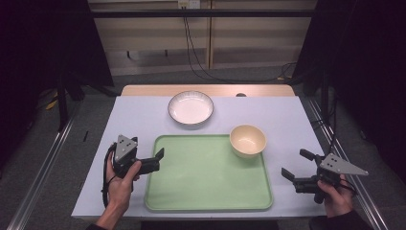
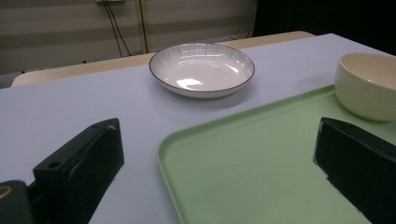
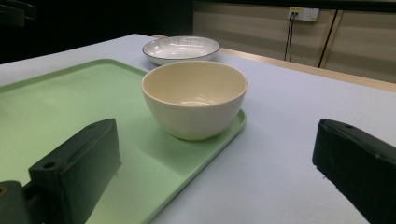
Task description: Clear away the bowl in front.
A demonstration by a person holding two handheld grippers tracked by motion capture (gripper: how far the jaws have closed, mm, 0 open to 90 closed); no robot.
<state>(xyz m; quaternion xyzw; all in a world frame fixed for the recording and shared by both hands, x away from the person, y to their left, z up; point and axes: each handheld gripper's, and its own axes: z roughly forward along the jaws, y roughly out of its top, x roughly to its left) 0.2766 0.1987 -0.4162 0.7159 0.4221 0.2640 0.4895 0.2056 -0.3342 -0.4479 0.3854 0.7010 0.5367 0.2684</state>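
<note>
On the green tray's (image 1: 206,187) far right corner sits a cream bowl (image 1: 247,140). Both the left gripper (image 1: 154,160) and right gripper (image 1: 293,167) are spread wide, empty. The right one should probably pinch the bowl's near rim squarely.

Bowl (image 1: 247,140) on tray (image 1: 201,187), plate (image 1: 190,107) behind

The tabletop (image 1: 143,115) carries a pale blue cover. Black cables (image 1: 194,52) hang down the beige wall panel (image 1: 153,38) behind it. Metal rails (image 1: 43,163) flank both sides.

cream bowl (image 3: 194,98): glossy glaze | white plate (image 2: 201,68): shiny, ribbed | green tray (image 1: 206,191): smooth matt plastic | table (image 1: 139,115): matt
</note>
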